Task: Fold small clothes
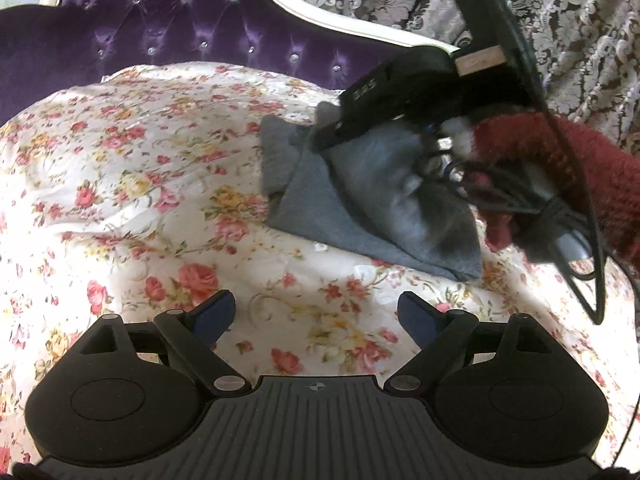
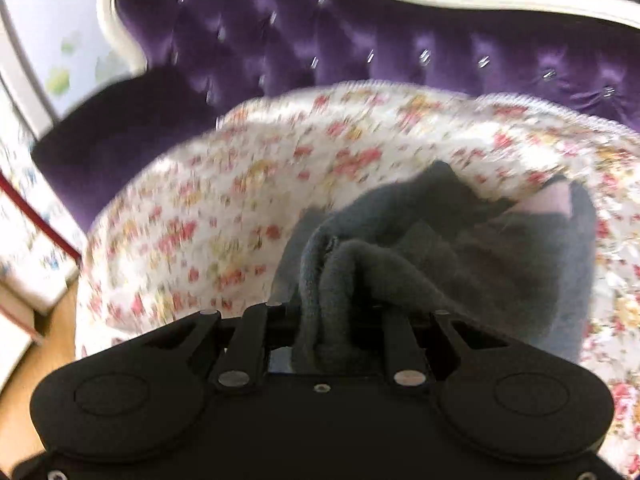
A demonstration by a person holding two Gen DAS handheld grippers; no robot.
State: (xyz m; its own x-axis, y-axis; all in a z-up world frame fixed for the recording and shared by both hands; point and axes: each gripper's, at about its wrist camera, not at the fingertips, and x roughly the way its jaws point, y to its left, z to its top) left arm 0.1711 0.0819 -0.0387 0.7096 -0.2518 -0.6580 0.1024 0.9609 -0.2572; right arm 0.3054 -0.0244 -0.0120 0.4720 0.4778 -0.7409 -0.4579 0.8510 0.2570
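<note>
A small grey garment [image 1: 320,208] lies partly folded on the flowered bedspread [image 1: 140,168], right of centre in the left wrist view. My left gripper [image 1: 316,314] is open and empty, a little short of the garment's near edge. My right gripper [image 1: 340,128] reaches in from the right, over the garment's far part. In the right wrist view my right gripper [image 2: 326,312] is shut on a bunched fold of the grey garment [image 2: 460,248], which trails away onto the bedspread [image 2: 240,200]. Its fingertips are hidden by the cloth. That view is blurred.
A purple tufted headboard [image 1: 160,32] with a white frame stands behind the bed. A patterned curtain [image 1: 560,20] hangs at the back right. A red sleeve [image 1: 580,168] and black cables [image 1: 580,248] come in from the right. Wood floor [image 2: 24,420] shows at lower left.
</note>
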